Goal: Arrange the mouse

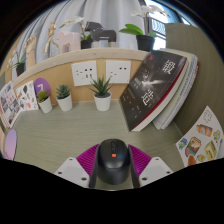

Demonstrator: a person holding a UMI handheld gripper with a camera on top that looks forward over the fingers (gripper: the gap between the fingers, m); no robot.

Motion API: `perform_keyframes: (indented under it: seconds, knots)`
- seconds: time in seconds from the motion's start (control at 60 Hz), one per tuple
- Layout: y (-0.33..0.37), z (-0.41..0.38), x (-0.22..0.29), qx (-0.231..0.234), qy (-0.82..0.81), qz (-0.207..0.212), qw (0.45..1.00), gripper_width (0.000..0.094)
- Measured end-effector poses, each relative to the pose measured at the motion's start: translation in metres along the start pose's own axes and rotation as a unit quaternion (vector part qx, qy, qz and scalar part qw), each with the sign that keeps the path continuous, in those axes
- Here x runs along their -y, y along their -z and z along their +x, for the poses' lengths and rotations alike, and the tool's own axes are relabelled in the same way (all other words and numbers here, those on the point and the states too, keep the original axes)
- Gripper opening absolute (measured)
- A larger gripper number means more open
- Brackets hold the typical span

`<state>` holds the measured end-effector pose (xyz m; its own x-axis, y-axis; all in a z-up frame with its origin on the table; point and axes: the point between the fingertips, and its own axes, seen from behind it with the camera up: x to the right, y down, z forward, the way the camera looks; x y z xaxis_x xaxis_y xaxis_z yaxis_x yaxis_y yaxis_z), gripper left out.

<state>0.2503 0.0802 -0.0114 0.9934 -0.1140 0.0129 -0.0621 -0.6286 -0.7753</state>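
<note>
A black computer mouse (112,160) with an orange mark by its scroll wheel sits between my fingers, its front end pointing away from me. My gripper (112,166) is shut on the mouse, with the magenta pads (88,158) pressing on its left and right sides. The mouse is low over the pale green desk top (90,128); I cannot tell whether it rests on the desk or hangs just above it.
Three small potted plants (101,93) stand along the back of the desk under wall sockets (118,72). A dark book (155,90) leans at the right. Printed cards (203,140) lie at the right, more cards (8,100) at the left.
</note>
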Motion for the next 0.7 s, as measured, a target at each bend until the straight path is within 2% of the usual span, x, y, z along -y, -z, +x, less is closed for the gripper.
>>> perform_keyframes:
  seconds: [0.117, 0.217, 0.333, 0.383, 0.483, 0.617, 0.7]
  knots:
    - [0.0, 0.0, 0.0, -0.017, 0.016, 0.009, 1.0, 0.0396]
    - [0.0, 0.0, -0.003, -0.022, -0.003, -0.01, 1.0, 0.032]
    - [0.004, -0.001, -0.002, -0.039, -0.002, -0.036, 0.999, 0.032]
    - [0.015, -0.008, 0.013, -0.045, -0.009, -0.03, 0.999, 0.032]
    - [0.065, -0.039, 0.073, -0.06, -0.01, 0.024, 0.998, 0.0322]
    - [0.147, -0.129, 0.163, -0.04, -0.01, 0.106, 0.994, 0.0321]
    - [0.19, -0.205, 0.199, -0.013, -0.014, 0.148, 0.989, 0.0322]
